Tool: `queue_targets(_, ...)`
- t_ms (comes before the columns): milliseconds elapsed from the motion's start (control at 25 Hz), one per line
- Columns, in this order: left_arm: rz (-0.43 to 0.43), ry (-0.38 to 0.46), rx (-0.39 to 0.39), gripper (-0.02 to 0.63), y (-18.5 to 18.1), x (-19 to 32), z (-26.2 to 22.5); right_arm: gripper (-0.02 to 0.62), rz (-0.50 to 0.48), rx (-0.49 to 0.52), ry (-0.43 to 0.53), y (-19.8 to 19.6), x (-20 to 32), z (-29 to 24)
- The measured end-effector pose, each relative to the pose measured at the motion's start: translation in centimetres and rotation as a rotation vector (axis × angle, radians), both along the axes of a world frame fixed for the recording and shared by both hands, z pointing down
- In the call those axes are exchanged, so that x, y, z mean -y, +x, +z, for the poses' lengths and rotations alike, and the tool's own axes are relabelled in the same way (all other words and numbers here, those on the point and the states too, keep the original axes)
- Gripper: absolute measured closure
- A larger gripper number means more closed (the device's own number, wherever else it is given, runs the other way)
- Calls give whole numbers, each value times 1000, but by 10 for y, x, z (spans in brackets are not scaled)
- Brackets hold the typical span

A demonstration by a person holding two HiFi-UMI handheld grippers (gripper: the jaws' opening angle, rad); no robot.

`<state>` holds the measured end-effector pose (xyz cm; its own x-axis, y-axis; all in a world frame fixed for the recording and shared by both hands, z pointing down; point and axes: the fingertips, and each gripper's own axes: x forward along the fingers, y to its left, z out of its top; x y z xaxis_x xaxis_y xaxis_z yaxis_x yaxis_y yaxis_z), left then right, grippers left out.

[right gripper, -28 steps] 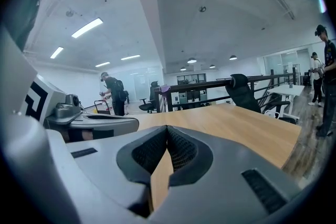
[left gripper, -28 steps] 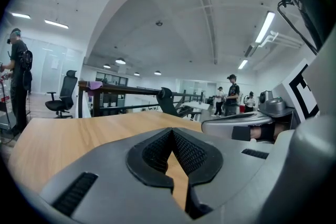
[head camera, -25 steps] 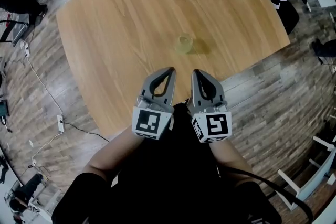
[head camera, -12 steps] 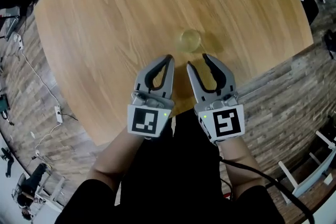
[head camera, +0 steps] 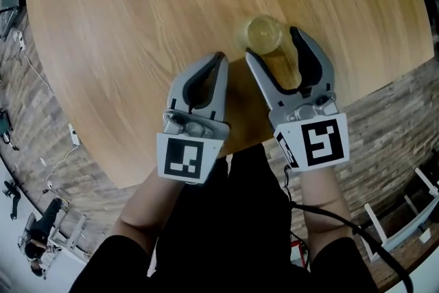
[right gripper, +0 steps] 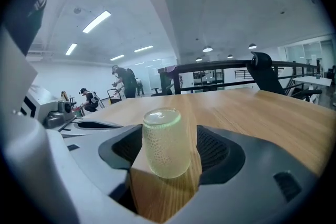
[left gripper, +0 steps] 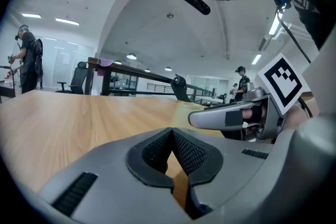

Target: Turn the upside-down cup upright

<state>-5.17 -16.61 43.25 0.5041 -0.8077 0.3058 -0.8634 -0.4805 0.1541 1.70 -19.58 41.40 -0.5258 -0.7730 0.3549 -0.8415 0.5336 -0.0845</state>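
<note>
1. Since the earlier frame, both grippers are coming down toward the round wooden table [head camera: 123, 24]. The right gripper [head camera: 273, 44] has just been opening its jaws.
2. The translucent yellow-green dimpled cup [head camera: 263, 33] is standing base-up between those spread jaws, unpressed.
3. The left gripper [head camera: 218, 60] is resting clenched and empty alongside.
4. Judged best: centring the pads on the cup's mid-wall, closing gently, and lifting before rotating.

Grey plastic left gripper [head camera: 220, 55] and right gripper [head camera: 273, 42], black ribbed pads [left gripper: 182, 152] lining the jaws, black-and-white marker cube [head camera: 184, 158] on each, black cable [head camera: 343, 224] off the right one, black sleeves [head camera: 113, 254].
</note>
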Motion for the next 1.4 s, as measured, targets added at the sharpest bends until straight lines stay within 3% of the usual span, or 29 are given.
queue_targets(480,5,-19,-2,598,-2,-1,5,316,-81,-26,47,-34,28,-7)
queue_targets(800,28,-22,-4,598,0,-6,9,318,-51,-47,44,-31,31,-1)
queue_targets(920,76,-25,-43,598,7,-11,7,318,-22,-13,69,-21,26,-10)
queue_targets(1040,177,-58,-101,593,17,-15,2,318,-16,12,96,-12,25,-27)
queue_targets(1120,239,-91,-127,448,25,-16,0,318,-17,50,86,-7,23,-40)
queue_targets(1400,403,-67,-279,321,51,-23,-27,318,-79,123,112,-2,4,-81)
